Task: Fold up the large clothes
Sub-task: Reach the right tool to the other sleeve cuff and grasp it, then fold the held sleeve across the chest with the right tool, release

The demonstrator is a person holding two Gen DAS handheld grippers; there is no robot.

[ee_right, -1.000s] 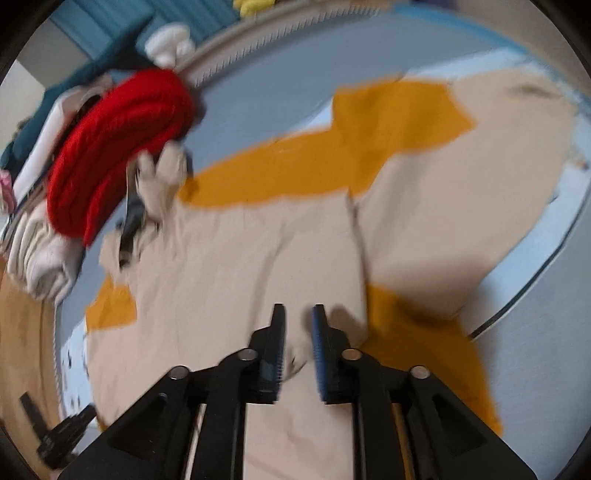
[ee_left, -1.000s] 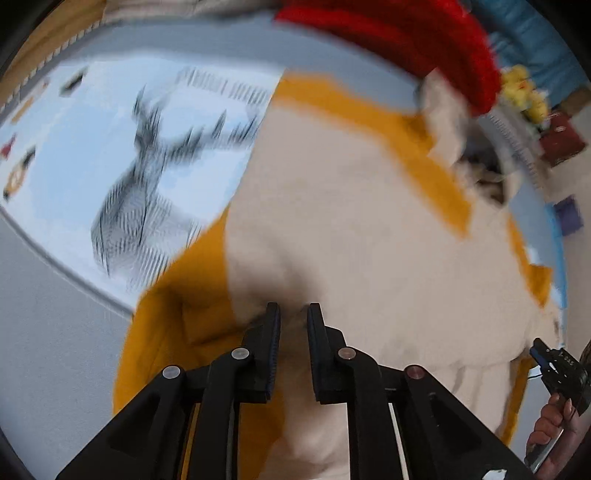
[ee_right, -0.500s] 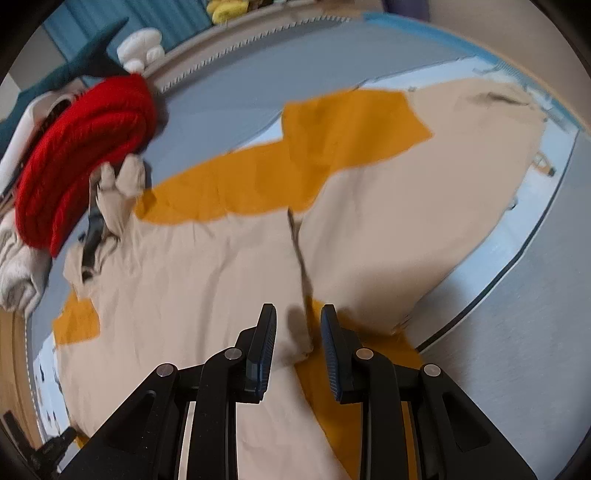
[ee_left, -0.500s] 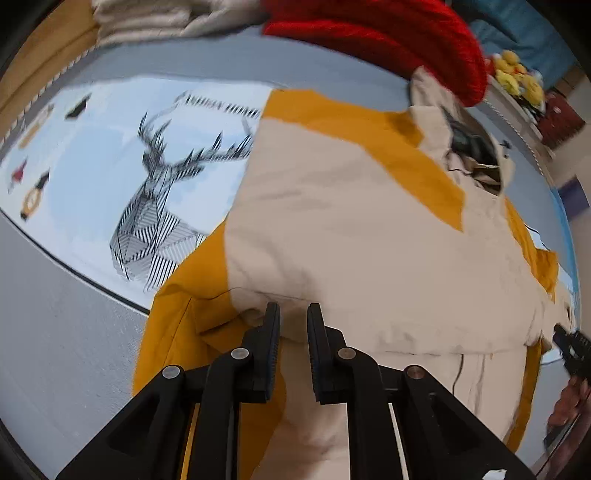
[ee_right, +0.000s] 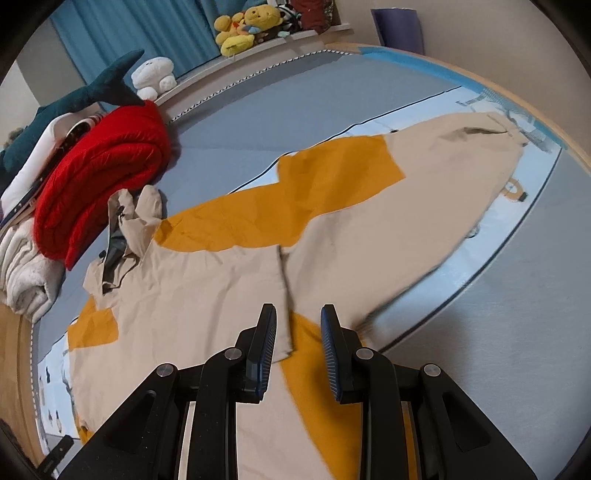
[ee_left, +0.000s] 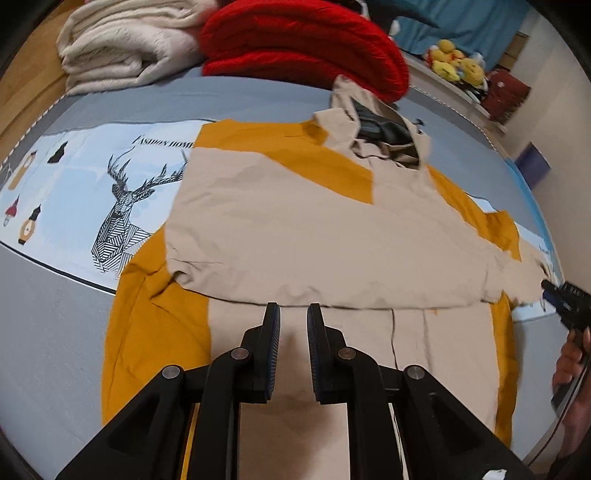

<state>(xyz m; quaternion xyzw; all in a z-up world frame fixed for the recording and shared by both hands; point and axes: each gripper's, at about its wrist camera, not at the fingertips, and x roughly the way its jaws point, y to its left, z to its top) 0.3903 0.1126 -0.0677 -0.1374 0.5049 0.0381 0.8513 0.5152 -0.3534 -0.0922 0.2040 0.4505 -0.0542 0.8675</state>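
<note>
Left claw [ee_left: 293, 321] narrow, empty — right claw [ee_right: 298, 325] wider, empty — above jacket [ee_left: 314, 229].

red knit blanket [ee_left: 306, 48] | cream blanket [ee_left: 125, 44] | shark plush [ee_right: 92, 92] | yellow plush toys [ee_right: 247, 29] | deer-print sheet [ee_left: 122, 206]

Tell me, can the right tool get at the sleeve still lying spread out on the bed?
Probably yes. The right tool is empty, jaws apart, above the jacket. The sleeve lies flat on the bed just beyond it, with nothing on top or between them.
</note>
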